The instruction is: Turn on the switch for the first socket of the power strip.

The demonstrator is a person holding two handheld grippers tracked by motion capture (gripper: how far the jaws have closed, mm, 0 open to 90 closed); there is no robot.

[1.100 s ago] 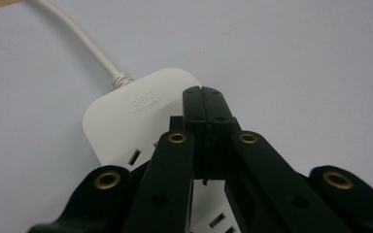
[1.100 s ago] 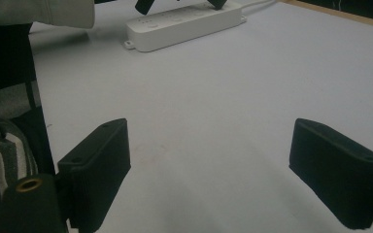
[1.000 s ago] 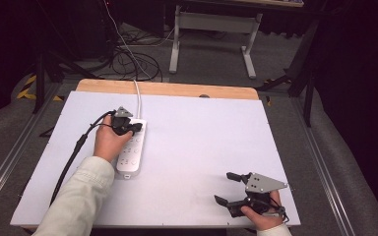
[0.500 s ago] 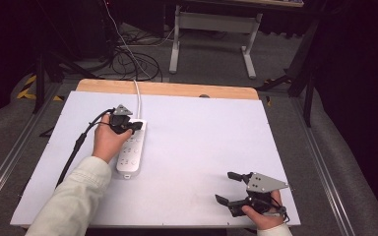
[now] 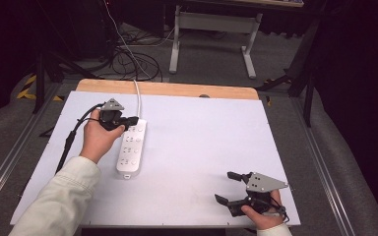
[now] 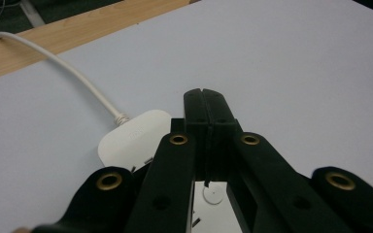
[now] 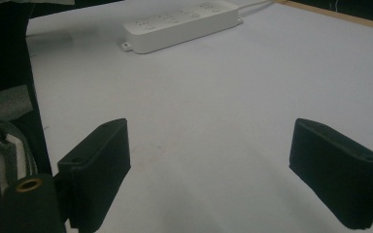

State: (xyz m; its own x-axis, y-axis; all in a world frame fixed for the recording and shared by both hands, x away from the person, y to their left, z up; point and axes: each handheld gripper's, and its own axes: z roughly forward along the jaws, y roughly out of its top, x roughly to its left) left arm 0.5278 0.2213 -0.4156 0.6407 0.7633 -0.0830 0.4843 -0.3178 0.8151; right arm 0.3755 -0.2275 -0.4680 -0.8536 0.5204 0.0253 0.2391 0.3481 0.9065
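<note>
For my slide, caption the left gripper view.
Left gripper, jaws shut, poised over the cord end of a white power strip.

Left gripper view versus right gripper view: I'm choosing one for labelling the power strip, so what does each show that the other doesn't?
The left gripper view alone gives the shut left gripper over the power strip's cable end, with the white cable joining it and a round button between the jaws. The right gripper view alone gives the strip's whole length, far off, beyond the open right gripper. Both share the white table.
</note>
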